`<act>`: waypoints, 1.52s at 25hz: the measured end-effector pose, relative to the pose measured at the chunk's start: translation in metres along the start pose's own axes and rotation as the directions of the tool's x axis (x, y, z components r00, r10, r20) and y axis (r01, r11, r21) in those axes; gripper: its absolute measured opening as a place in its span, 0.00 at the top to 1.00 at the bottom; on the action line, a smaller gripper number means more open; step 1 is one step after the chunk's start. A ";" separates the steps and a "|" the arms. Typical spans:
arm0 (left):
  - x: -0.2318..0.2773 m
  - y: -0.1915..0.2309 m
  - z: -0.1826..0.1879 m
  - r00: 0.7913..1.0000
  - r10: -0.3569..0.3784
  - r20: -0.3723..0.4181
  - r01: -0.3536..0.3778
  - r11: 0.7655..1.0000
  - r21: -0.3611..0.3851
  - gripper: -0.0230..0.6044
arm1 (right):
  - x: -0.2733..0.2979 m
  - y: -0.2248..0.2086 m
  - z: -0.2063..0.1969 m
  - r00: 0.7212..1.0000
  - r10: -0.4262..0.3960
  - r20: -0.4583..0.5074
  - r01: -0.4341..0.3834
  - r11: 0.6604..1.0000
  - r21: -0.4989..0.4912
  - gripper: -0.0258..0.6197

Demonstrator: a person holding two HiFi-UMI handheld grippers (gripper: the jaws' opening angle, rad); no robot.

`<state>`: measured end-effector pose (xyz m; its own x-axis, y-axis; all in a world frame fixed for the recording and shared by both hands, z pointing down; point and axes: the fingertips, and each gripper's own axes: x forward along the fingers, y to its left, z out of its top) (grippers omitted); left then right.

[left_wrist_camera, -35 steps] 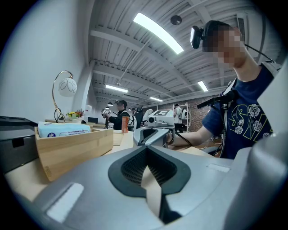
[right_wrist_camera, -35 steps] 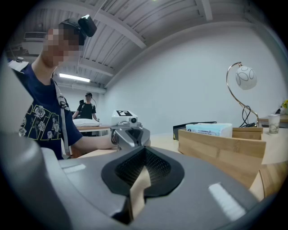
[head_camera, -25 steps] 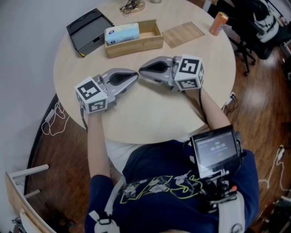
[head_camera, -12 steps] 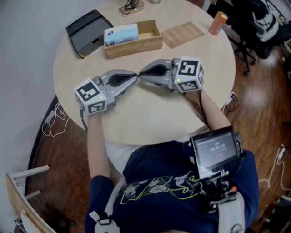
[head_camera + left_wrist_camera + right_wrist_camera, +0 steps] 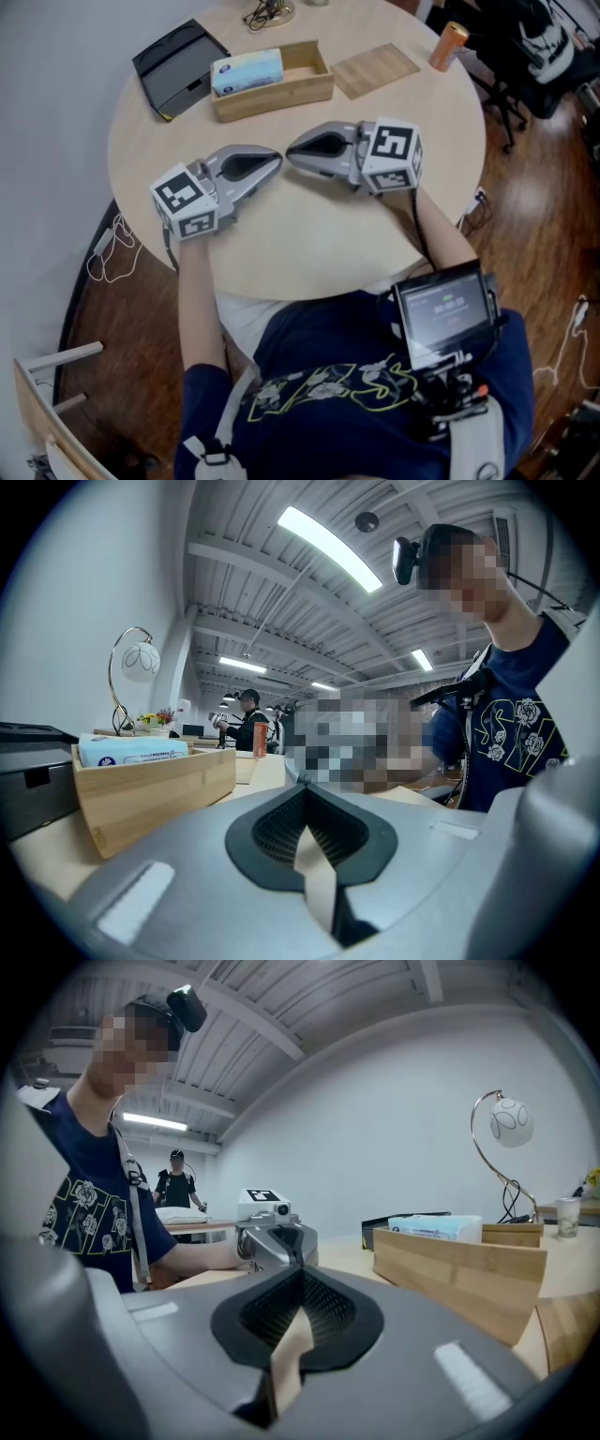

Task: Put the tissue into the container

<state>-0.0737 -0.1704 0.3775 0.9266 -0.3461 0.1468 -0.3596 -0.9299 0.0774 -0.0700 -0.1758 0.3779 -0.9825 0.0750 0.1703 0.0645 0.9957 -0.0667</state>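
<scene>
The left gripper (image 5: 277, 160) and right gripper (image 5: 290, 152) sit tip to tip over the tabletop (image 5: 309, 234), fingers of both pressed together and empty. The tissue (image 5: 247, 71) lies in the left end of the wooden box (image 5: 314, 81), well apart from them. If that box is the container, the task looks done. If the black tray (image 5: 173, 64) is meant, a gripper must open and reach for the tissue.

Toward the upper edge of the bench (image 5: 309, 244), the tissue pack (image 5: 247, 71) lies in the container's (image 5: 305, 82) left end. A tray (image 5: 173, 67) sits to its left, and a board (image 5: 377, 70) and then a can (image 5: 449, 47) sit to its right.
</scene>
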 end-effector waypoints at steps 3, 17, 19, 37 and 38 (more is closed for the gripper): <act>-0.001 -0.001 0.000 1.000 0.003 0.000 -0.003 1.000 0.000 0.96 | -0.001 0.001 0.002 1.000 -0.001 0.016 0.001 1.000 -0.004 0.96; -0.005 0.000 -0.001 1.000 0.017 -0.001 -0.017 1.000 -0.002 0.96 | 0.004 0.001 0.003 1.000 -0.009 0.011 0.009 1.000 0.002 0.96; -0.005 0.001 -0.002 1.000 0.017 -0.001 -0.017 1.000 -0.001 0.96 | 0.004 0.001 0.002 1.000 -0.009 0.004 0.009 1.000 0.004 0.96; -0.003 0.004 0.000 0.999 0.049 0.002 -0.049 0.999 -0.002 0.96 | 0.001 -0.006 0.004 0.999 -0.046 0.013 0.046 0.999 0.006 0.95; -0.003 0.003 0.000 0.999 0.049 0.001 -0.049 0.999 -0.002 0.96 | 0.001 -0.006 0.004 0.999 -0.046 0.014 0.046 0.999 0.007 0.95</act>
<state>-0.0774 -0.1725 0.3777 0.9079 -0.3918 0.1490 -0.4051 -0.9114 0.0721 -0.0722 -0.1817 0.3750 -0.9868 0.0285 0.1595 0.0182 0.9977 -0.0654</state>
